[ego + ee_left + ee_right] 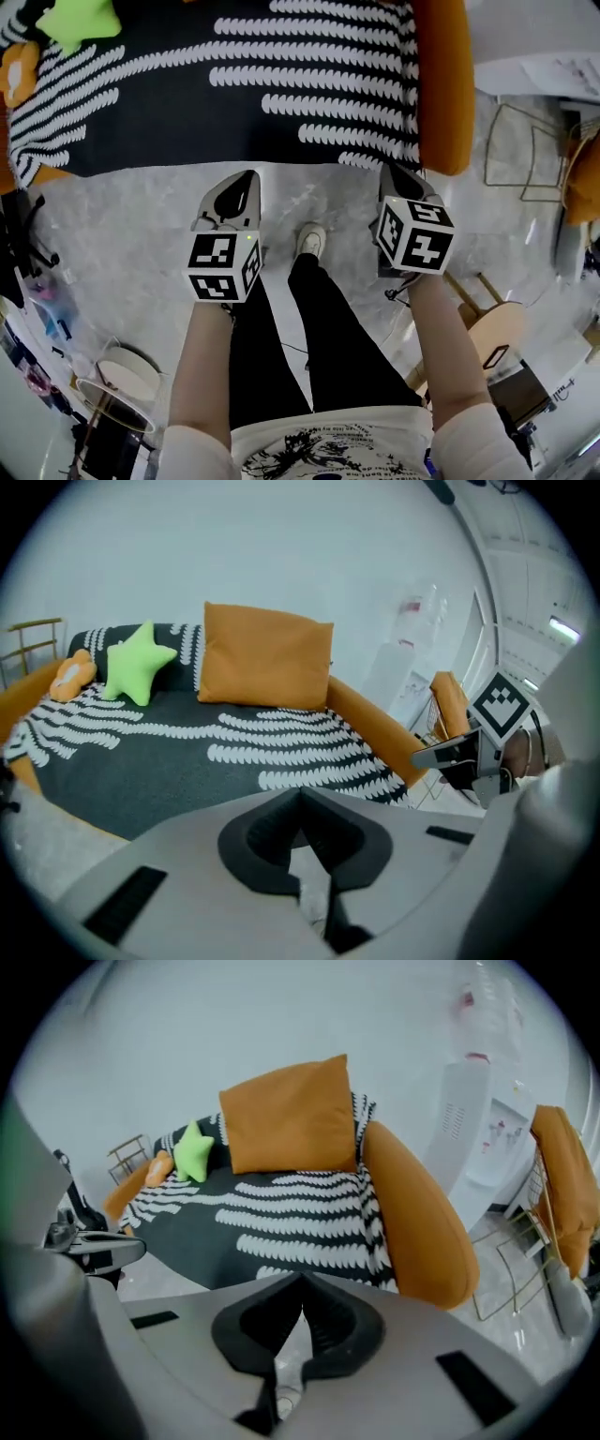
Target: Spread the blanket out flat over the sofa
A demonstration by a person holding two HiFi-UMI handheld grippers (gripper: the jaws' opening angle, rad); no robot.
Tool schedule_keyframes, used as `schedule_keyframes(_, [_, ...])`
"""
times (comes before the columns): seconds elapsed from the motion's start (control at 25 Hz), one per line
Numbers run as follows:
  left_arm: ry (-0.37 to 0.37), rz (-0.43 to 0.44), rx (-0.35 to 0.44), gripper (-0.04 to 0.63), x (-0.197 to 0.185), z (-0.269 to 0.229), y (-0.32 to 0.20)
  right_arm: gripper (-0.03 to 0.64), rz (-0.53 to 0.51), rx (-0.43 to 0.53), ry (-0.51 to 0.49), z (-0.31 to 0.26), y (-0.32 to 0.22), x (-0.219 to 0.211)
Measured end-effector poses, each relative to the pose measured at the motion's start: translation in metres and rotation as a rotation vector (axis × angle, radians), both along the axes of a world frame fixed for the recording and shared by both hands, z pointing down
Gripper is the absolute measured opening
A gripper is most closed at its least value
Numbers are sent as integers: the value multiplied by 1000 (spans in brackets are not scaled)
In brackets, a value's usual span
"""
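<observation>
Blanket point(234, 84), black with white stripes, lies flat across the far orange sofa point(445, 94); left gripper point(246, 178) and right gripper point(395, 172) hover nearer, over floor point(122, 234), jaws closed and empty. Spreading looks finished; next, at most, edge straightening.

No words or numbers can be read anywhere. The marker cubes point(223, 267) bear only black-and-white square patterns (the shirt print point(319, 448) is too blurred).
</observation>
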State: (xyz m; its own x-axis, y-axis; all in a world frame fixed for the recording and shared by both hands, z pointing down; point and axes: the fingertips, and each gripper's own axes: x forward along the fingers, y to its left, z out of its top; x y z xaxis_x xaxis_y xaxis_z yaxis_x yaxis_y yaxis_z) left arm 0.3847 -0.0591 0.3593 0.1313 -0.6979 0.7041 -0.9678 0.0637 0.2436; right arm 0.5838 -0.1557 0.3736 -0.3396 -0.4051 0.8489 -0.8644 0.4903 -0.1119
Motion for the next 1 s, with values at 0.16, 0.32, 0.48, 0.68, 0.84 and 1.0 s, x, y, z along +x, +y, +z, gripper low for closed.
schedule_keyframes(0.16, [-1,-91,107,12,-47,-42,28,15,-150,58,-94,-34,12,-69])
schedule_keyframes(0.32, [-18,-177,174,12,-113,-85,71,15,-332,131,-184,-78,46,-157])
schedule_keyframes(0.48, [-43,-218,227,12,-194,-132,125,15,-466,231,-192,-125,96,-251])
schedule_keyframes(0.68, [-63,-278,263,12,-293,-166,202,14,-542,280,-232,-165,168,-357])
schedule_keyframes(0.84, [-86,-305,256,12,-380,-178,264,14,-564,265,-250,-176,226,-443])
schedule_keyframes(1.0, [-111,-331,249,12,-466,-186,319,15,-579,244,-274,-181,275,-535])
